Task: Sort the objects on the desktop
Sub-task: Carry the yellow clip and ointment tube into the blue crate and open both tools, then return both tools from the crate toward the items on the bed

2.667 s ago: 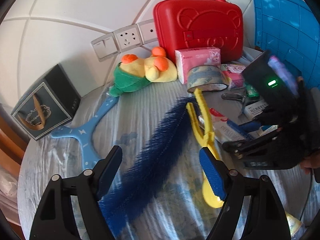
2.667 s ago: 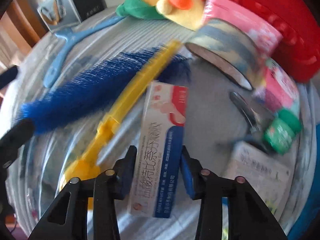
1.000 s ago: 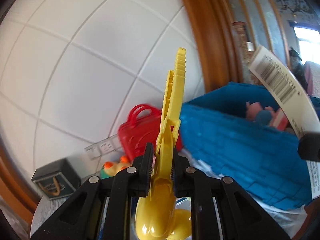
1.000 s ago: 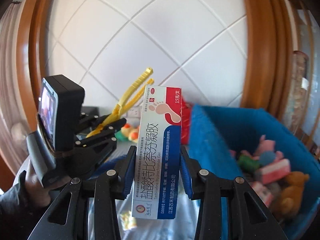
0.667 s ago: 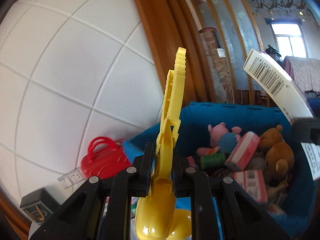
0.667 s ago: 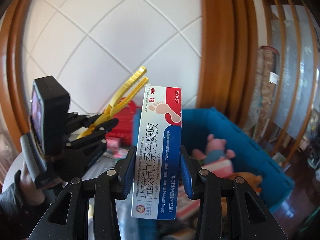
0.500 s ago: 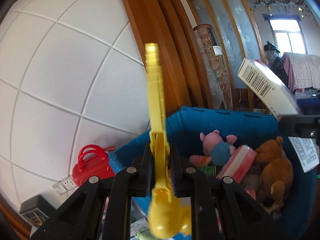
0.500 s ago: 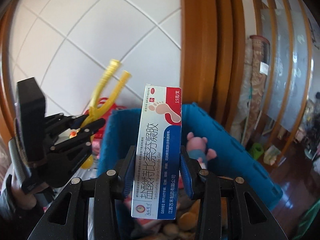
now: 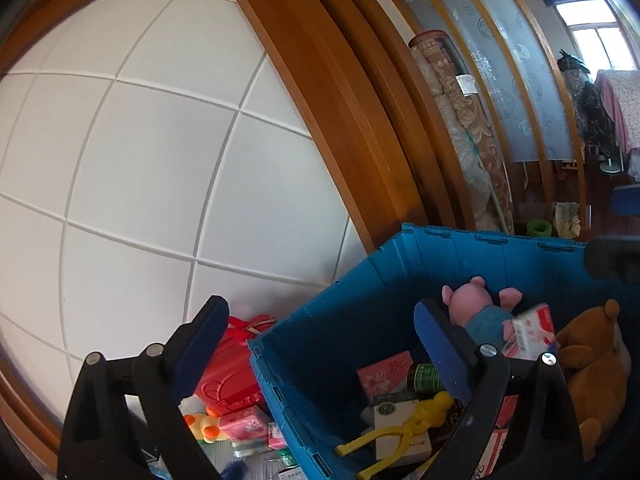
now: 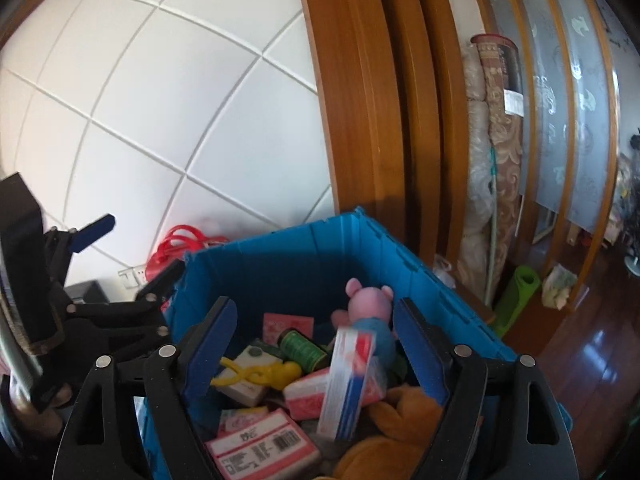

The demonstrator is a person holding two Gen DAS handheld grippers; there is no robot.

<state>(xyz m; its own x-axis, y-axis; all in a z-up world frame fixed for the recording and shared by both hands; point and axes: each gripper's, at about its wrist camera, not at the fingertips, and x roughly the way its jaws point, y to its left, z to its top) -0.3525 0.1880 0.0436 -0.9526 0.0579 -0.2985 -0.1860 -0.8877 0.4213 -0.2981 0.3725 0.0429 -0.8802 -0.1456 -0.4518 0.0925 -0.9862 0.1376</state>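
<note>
While both lie in crate (image 10: 404, 256); ointment box (image 10: 346, 384) right of tongs (image 10: 256, 372)

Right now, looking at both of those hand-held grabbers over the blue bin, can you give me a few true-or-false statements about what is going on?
1. Both grabbers are open and hold nothing. True: the left gripper and right gripper stand wide apart.
2. The yellow clip lies inside the blue bin. True.
3. The medicine box is clamped in the right gripper. False: it is loose in the bin, among the toys.
4. The pink pig toy sits on the floor outside the bin. False: it is inside the bin.
5. The red case is in the bin. False: it stands outside, beside the bin's wall.
</note>
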